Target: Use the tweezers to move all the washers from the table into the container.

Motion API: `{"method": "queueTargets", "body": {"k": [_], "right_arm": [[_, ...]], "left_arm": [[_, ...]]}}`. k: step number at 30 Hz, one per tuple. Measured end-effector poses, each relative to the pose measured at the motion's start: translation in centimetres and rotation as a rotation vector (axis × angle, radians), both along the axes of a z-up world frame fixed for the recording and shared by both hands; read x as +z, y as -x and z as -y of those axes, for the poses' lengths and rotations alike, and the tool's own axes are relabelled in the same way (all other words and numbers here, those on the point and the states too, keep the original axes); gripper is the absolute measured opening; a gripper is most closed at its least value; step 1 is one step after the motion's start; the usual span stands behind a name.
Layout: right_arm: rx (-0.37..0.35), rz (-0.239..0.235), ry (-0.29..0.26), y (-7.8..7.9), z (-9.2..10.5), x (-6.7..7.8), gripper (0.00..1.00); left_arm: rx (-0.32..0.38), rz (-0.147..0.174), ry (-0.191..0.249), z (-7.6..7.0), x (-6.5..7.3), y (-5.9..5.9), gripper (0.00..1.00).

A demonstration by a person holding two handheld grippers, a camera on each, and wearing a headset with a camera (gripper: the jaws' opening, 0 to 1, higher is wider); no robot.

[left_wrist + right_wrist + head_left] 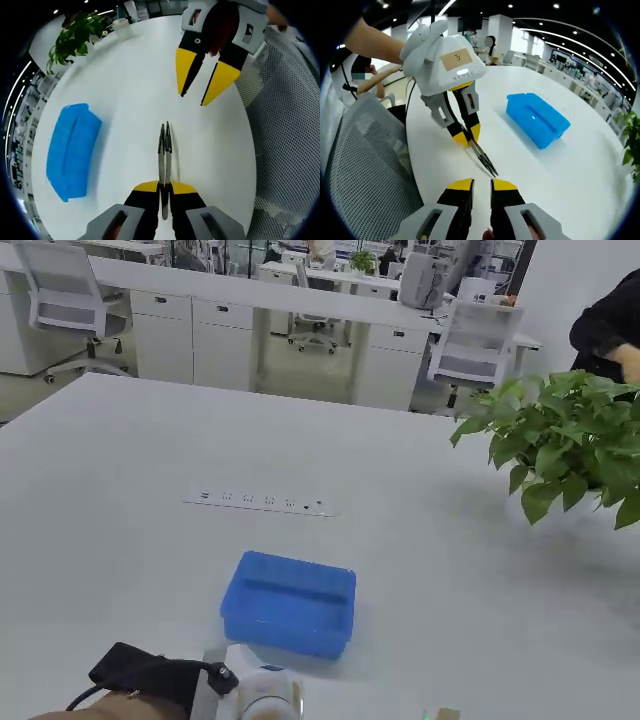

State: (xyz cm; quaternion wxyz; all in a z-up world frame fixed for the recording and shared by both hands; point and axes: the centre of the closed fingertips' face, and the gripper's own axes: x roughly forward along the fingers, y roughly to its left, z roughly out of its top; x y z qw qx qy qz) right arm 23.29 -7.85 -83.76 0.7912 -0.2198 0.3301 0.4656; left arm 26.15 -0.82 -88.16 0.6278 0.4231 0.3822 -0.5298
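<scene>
My left gripper is shut on a pair of slim metal tweezers, whose closed tips point forward over the white table. In the right gripper view the left gripper hangs in front with the tweezers angled down toward the table. My right gripper is open with nothing between its yellow-tipped fingers; it also enters the left gripper view from the top, right gripper. The blue container sits on the table beyond both. A gripper shows at the head view's bottom edge.
A potted plant stands at the table's right. A recessed power strip lies beyond the container. A grey mesh chair sits by the near edge. A person stands at the far right, with office desks and chairs behind.
</scene>
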Motion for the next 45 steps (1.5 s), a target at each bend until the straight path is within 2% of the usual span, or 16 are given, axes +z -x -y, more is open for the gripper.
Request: {"method": "queueTargets", "body": {"k": [3,6,9,11,15,21,24,25,27,31,33,34,38,42,44,45], "right_arm": [[0.025,-0.01,0.023,0.4,-0.3,-0.6,0.12],[0.004,-0.023,-0.006,0.5,-0.5,-0.3,0.12],[-0.026,0.005,-0.033,0.2,-0.3,0.9,0.13],[-0.094,0.014,-0.077,-0.2,0.2,2.1,0.15],[-0.229,0.003,-0.179,-0.7,1.7,4.3,0.2],[-0.351,0.041,-0.202,-0.4,4.3,6.1,0.32],[-0.401,0.066,-0.21,-0.3,5.5,6.5,0.44],[-0.416,0.06,-0.21,-0.2,6.0,6.4,0.5],[-0.467,0.045,-0.22,0.0,6.9,6.3,0.58],[-0.469,0.054,-0.211,0.3,7.4,6.3,0.67],[-0.481,0.068,-0.2,0.4,7.6,6.2,0.77],[-0.485,0.067,-0.198,0.4,7.7,6.1,0.8],[-0.519,0.045,-0.201,0.6,8.1,5.9,0.84],[-0.558,0.044,-0.219,0.5,8.7,6.3,0.94],[-0.578,0.039,-0.211,0.5,9.3,6.2,0.96],[-0.588,0.041,-0.205,0.5,9.6,6.2,0.97]], "left_arm": [[-0.004,-0.03,-0.005,-0.1,0.2,0.3,0.11],[-0.005,-0.052,-0.006,-0.1,0.2,0.6,0.12],[0.017,-0.068,-0.007,-0.3,0.2,0.5,0.13],[0.038,-0.073,0.003,-0.4,0.2,0.3,0.15],[0.137,-0.098,0.072,-0.2,0.9,0.0,0.2],[0.363,-0.1,0.249,-0.9,2.6,-1.3,0.3],[0.48,-0.084,0.365,-1.5,4.3,-1.8,0.38],[0.524,-0.071,0.426,-1.7,5.3,-1.9,0.41],[0.592,-0.03,0.479,-2.7,6.7,-2.1,0.48],[0.7,0.057,0.553,-4.7,9.3,-1.6,0.7],[0.747,0.067,0.572,-5.6,10.0,-1.0,0.74],[0.79,0.104,0.589,-6.3,10.7,-0.8,0.78],[0.853,0.169,0.586,-7.7,11.5,0.8,0.9],[0.927,0.206,0.59,-8.8,12.0,2.6,0.99],[0.98,0.228,0.646,-9.1,12.5,2.9,0.99],[0.992,0.214,0.658,-9.1,12.4,3.2,0.99]]}}
